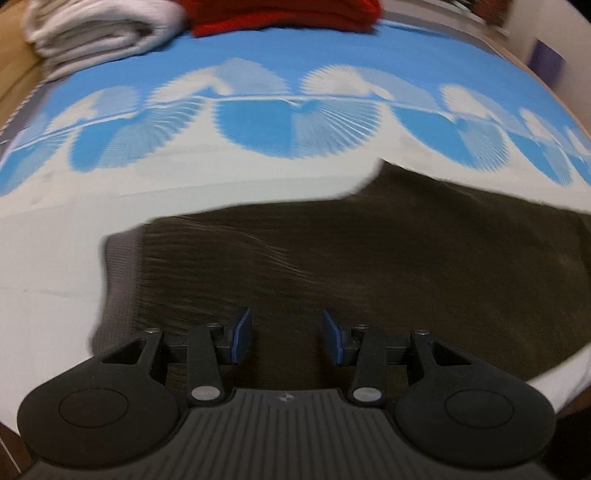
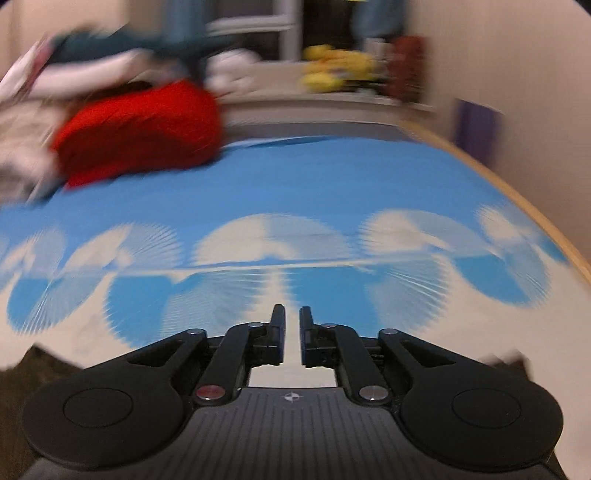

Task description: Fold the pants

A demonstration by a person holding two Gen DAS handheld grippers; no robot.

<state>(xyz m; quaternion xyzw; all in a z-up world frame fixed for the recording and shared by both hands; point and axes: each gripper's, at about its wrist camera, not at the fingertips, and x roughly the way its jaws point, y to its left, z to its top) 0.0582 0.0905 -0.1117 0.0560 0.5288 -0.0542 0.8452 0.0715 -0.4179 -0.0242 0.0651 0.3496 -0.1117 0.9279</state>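
Note:
Dark brown pants (image 1: 369,258) lie flat on the blue and white patterned bed cover (image 1: 258,177), with a grey ribbed waistband (image 1: 118,273) at the left. My left gripper (image 1: 287,334) is open and empty, hovering just over the near part of the pants. My right gripper (image 2: 291,332) has its jaws a narrow gap apart with nothing between them, above the bed cover (image 2: 295,177). A dark corner of the pants (image 2: 33,362) shows at the lower left of the right wrist view. Both views are blurred.
A folded white towel pile (image 1: 99,29) and a red garment (image 1: 284,14) sit at the far side of the bed. In the right wrist view the red garment (image 2: 140,129) lies far left, with yellow objects (image 2: 332,70) on a shelf behind.

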